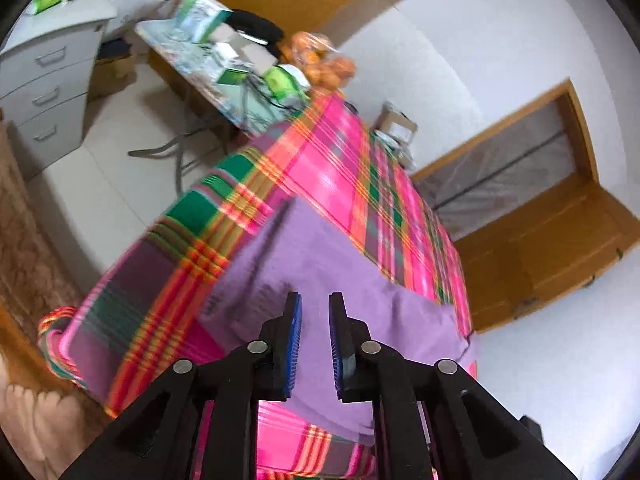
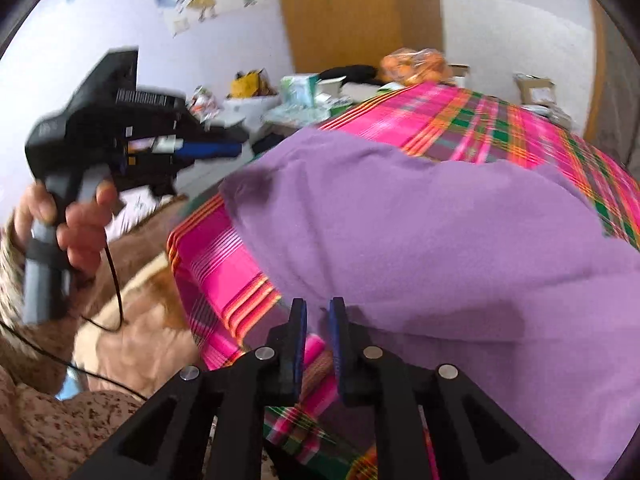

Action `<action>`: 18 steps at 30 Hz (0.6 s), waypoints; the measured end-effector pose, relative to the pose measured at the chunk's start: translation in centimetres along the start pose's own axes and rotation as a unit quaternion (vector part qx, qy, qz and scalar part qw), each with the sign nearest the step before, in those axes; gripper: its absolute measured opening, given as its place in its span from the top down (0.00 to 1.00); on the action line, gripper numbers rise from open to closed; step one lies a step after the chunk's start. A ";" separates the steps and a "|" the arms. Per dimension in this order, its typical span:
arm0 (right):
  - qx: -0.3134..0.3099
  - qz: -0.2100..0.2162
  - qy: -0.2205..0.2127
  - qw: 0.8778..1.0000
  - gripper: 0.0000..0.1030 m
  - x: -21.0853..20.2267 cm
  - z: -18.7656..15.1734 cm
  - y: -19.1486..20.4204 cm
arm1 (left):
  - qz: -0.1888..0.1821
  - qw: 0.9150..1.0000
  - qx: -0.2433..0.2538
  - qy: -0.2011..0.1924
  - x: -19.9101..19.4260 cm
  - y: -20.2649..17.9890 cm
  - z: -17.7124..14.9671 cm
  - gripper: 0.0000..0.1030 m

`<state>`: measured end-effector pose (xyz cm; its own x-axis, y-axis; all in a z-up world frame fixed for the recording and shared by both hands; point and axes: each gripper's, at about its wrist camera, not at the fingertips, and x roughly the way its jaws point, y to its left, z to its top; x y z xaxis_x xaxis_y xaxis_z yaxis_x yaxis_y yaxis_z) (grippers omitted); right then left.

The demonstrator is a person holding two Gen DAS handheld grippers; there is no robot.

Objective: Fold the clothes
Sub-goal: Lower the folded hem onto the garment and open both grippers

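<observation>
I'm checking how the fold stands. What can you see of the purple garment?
The purple garment looks like soft, plain knit cloth with no print showing. It lies spread, with shallow creases, on the pink plaid cloth, one edge near the table's front. Both views are blurred. Neither gripper visibly pinches it; sleeves or collar cannot be made out.

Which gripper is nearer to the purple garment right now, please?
The right. The right gripper sits low at the purple garment, at its near edge, jaws slightly apart with nothing gripped. The left gripper is held up off its left side.
</observation>
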<state>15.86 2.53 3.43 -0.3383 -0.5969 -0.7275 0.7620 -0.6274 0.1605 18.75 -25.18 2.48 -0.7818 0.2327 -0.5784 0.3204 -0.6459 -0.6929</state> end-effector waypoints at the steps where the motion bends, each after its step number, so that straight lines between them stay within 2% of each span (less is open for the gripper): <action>1: 0.013 -0.010 -0.008 1.000 0.87 -0.8 -0.2 -0.8 | -0.002 1.000 0.009 0.007 0.5 -0.7 -0.3 0.87; 5: 0.069 -0.066 -0.039 0.995 0.87 -4.7 -1.9 -4.6 | -0.017 0.998 0.049 0.035 2.3 -2.8 -1.5 0.87; 7: 0.101 -0.109 -0.050 0.988 0.87 -7.1 -3.1 -6.9 | -0.031 0.996 0.068 0.046 3.1 -3.8 -2.0 0.87; 9: 0.133 -0.159 -0.052 0.977 0.87 -9.8 -4.8 -9.4 | -0.049 0.993 0.087 0.056 3.8 -5.0 -2.5 0.87; 10: 0.145 -0.180 -0.047 0.972 0.87 -10.9 -5.5 -10.4 | -0.061 0.991 0.098 0.062 4.2 -5.6 -2.9 0.83; 11: 0.152 -0.203 -0.038 0.966 0.87 -12.0 -6.2 -11.4 | -0.070 0.990 0.107 0.067 4.6 -6.2 -3.2 0.79; 14: 0.161 -0.279 -0.007 0.947 0.87 -15.1 -8.1 -13.7 | -0.087 0.983 0.138 0.086 5.7 -7.8 -4.0 0.78; 17: 0.178 -0.348 0.001 0.920 0.85 -17.8 -9.3 -15.7 | -0.083 0.976 0.175 0.100 6.8 -9.3 -5.1 0.77; 18: 0.192 -0.356 -0.006 0.915 0.83 -18.3 -9.6 -16.4 | -0.083 0.973 0.186 0.106 7.2 -9.8 -5.4 0.74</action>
<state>14.83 28.59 7.70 -0.6807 0.0269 -0.7321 0.0981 -0.9870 -0.1274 12.89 -13.22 2.74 -0.6653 0.4752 -0.5759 -0.0469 -0.7964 -0.6030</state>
